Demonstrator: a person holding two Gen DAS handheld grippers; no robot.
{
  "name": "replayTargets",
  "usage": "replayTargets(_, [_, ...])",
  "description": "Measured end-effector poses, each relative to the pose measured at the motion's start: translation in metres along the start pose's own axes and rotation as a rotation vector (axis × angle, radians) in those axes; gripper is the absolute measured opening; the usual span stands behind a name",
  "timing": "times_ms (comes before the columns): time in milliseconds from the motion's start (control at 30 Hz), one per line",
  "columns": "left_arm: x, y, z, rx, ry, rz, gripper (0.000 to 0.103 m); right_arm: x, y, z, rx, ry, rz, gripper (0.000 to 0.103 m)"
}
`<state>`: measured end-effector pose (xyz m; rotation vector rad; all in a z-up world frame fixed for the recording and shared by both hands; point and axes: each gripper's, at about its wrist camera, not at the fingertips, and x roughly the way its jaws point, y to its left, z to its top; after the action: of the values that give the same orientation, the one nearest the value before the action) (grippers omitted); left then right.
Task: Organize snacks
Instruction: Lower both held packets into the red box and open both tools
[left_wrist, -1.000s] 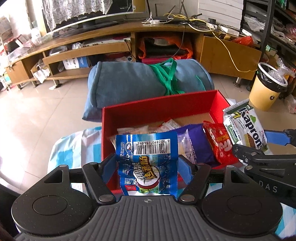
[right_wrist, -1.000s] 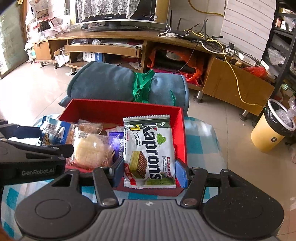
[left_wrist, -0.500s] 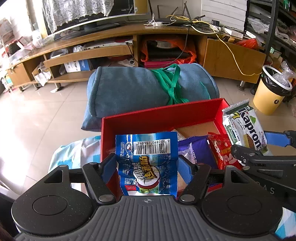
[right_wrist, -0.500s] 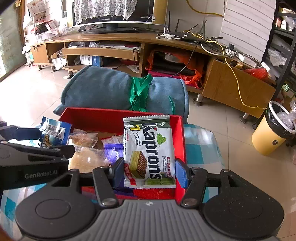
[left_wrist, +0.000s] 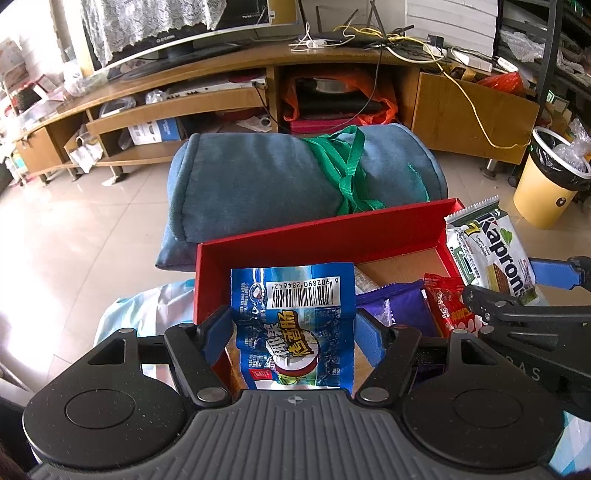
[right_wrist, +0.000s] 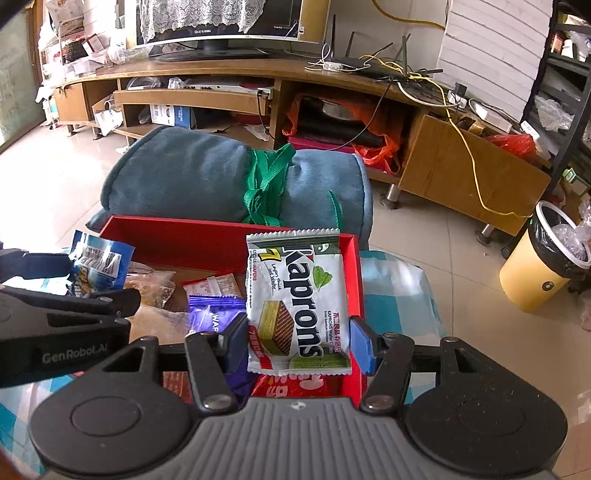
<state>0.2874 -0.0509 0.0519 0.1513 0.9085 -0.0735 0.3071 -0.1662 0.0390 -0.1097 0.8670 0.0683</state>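
Both grippers have carried their packets farther over the open red cardboard box (left_wrist: 332, 236), whose far wall now sits lower in each view. Clamped between the blue pads of the left gripper (left_wrist: 293, 334) is a shiny blue foil snack packet (left_wrist: 295, 317), barcode uppermost, hanging above the box's left end. Over the right end, the right gripper (right_wrist: 298, 341) pinches a white and green Kaprons wafer packet (right_wrist: 299, 302) by its sides. Beneath them in the box lie a purple wafer wrapper (right_wrist: 214, 314), a red snack packet (left_wrist: 448, 310) and clear bags of pale biscuits (right_wrist: 155, 284). Past the box rests a rolled blue blanket tied with green strap (left_wrist: 295, 188).
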Motion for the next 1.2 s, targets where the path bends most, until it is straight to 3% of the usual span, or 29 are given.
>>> replayTargets(1200, [0.035,-0.005,0.009,-0.016,0.05,0.019,0.076,0.046,0.001,0.005,-0.006,0.064,0.004,0.052])
